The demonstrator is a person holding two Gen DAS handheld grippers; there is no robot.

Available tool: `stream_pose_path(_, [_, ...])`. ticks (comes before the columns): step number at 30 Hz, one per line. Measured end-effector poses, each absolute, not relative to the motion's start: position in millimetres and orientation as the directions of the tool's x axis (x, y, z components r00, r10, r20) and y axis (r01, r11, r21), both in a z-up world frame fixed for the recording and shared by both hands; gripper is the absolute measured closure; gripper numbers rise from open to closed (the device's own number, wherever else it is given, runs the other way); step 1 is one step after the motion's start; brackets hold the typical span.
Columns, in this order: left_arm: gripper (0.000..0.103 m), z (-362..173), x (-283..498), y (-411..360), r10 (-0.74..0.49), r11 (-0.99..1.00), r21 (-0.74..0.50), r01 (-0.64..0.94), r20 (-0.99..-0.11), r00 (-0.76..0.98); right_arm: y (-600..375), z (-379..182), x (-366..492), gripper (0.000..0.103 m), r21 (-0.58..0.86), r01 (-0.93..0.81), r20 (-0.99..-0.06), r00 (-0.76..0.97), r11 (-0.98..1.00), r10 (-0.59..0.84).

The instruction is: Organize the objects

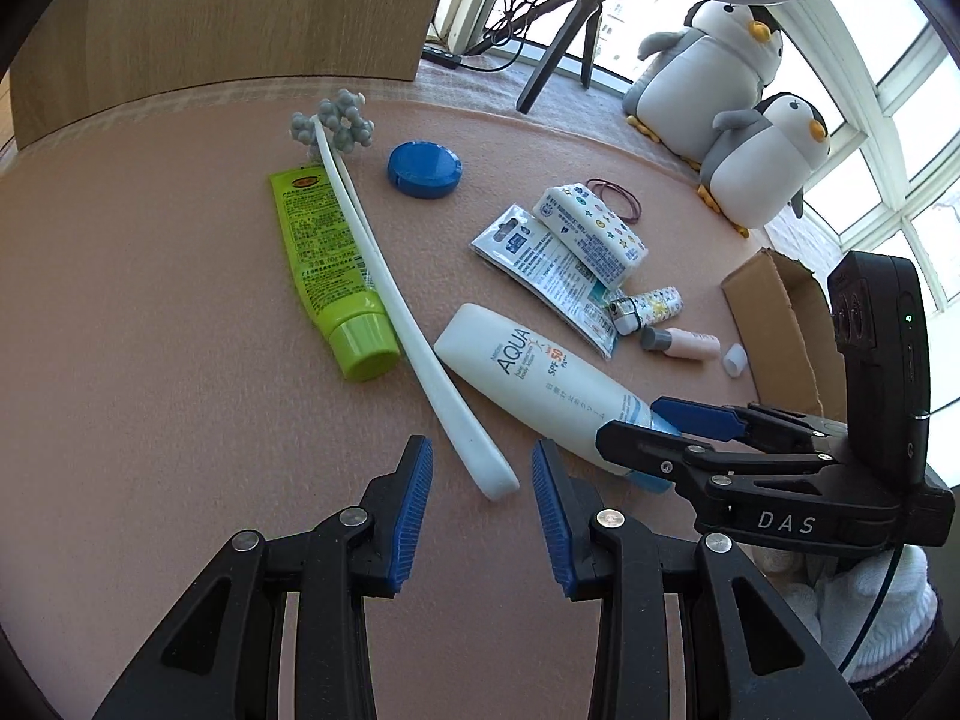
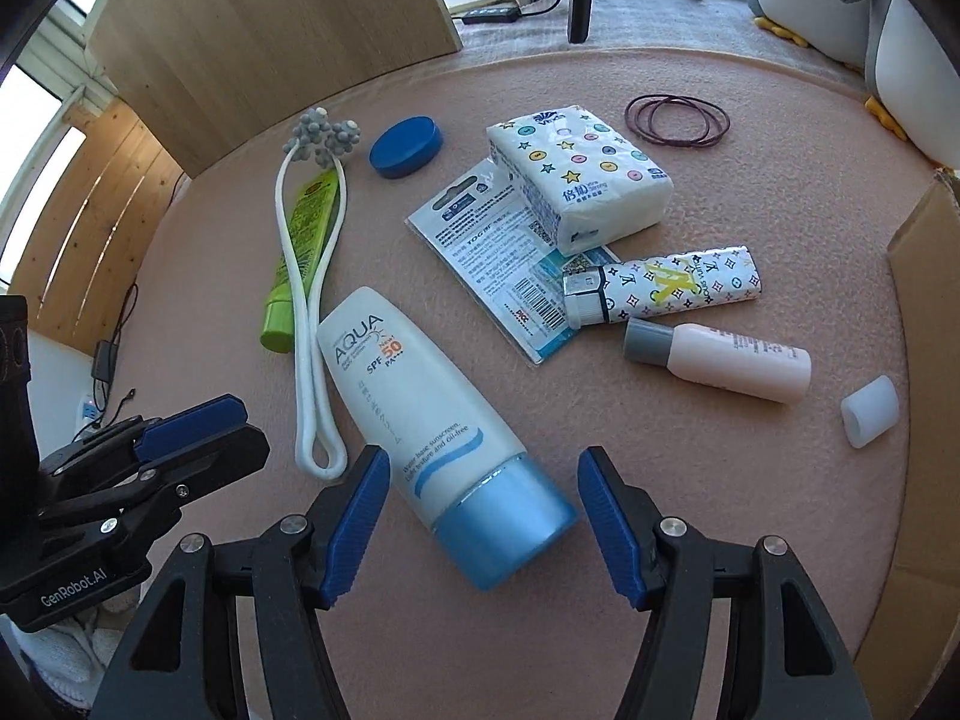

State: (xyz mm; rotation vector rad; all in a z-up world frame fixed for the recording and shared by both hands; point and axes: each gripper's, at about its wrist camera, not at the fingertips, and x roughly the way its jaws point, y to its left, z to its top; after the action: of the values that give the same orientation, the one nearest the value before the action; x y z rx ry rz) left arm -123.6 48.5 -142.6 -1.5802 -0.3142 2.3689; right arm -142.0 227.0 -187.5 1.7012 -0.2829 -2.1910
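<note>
A white AQUA sunscreen bottle point(image 2: 420, 414) with a light blue cap point(image 2: 507, 525) lies on the pink mat. My right gripper point(image 2: 483, 525) is open, its blue pads on either side of the cap and not touching it. In the left wrist view the same bottle point(image 1: 528, 375) lies ahead, with the right gripper's fingers point(image 1: 696, 414) around its cap end. My left gripper point(image 1: 482, 513) is open over bare mat, just short of the end of a white massager handle point(image 1: 432, 372). A green tube point(image 1: 327, 258) lies beside the handle.
Further back lie a blue round case point(image 2: 405, 145), a tissue pack point(image 2: 579, 171), a printed packet point(image 2: 498, 264), a patterned lighter point(image 2: 666, 288), a pink bottle point(image 2: 720, 360), a white cap point(image 2: 870, 411) and hair bands point(image 2: 678, 120). A cardboard box point(image 2: 924, 360) stands right; plush penguins point(image 1: 720, 78) sit behind.
</note>
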Motion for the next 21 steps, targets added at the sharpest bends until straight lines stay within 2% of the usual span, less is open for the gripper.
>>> stream_pose_path(2, [0.066, -144, -118, 46, 0.351, -0.936, -0.337, -0.105, -0.862, -0.366, 224, -191, -137, 0.060, 0.431, 0.151, -0.874, -0.175, -0.890, -0.453])
stream_pose_path(3, [0.066, -144, -115, 44, 0.356, -0.934, -0.341, -0.106, -0.861, -0.364, 222, -192, -134, 0.062, 0.474, 0.151, -0.857, -0.147, -0.868, -0.494])
stream_pose_path(5, [0.066, -146, -111, 44, 0.364, -0.931, -0.347, -0.114, -0.860, -0.357, 217, -190, -127, 0.064, 0.508, 0.173, -0.839, -0.124, -0.844, -0.530])
stream_pose_path(8, [0.066, -149, -108, 48, 0.381, -0.925, -0.356, -0.135, -0.860, -0.340, 218, -182, -123, 0.064, 0.450, 0.182, -0.859, -0.178, -0.874, -0.480])
stream_pose_path(12, [0.066, -147, -110, 62, 0.404, -0.914, -0.362, -0.184, -0.854, -0.328, 234, -178, -130, 0.063, 0.452, 0.122, -0.856, -0.219, -0.884, -0.468])
stream_pose_path(17, [0.065, -149, -127, 90, 0.393, -0.908, -0.315, -0.276, -0.869, -0.301, 245, -178, -140, 0.050, 0.471, 0.091, -0.847, -0.233, -0.878, -0.478])
stream_pose_path(21, [0.061, -156, -141, 103, 0.358, -0.909, -0.269, -0.318, -0.894, -0.269, 244, -181, -145, 0.044, 0.499, 0.072, -0.834, -0.229, -0.863, -0.501])
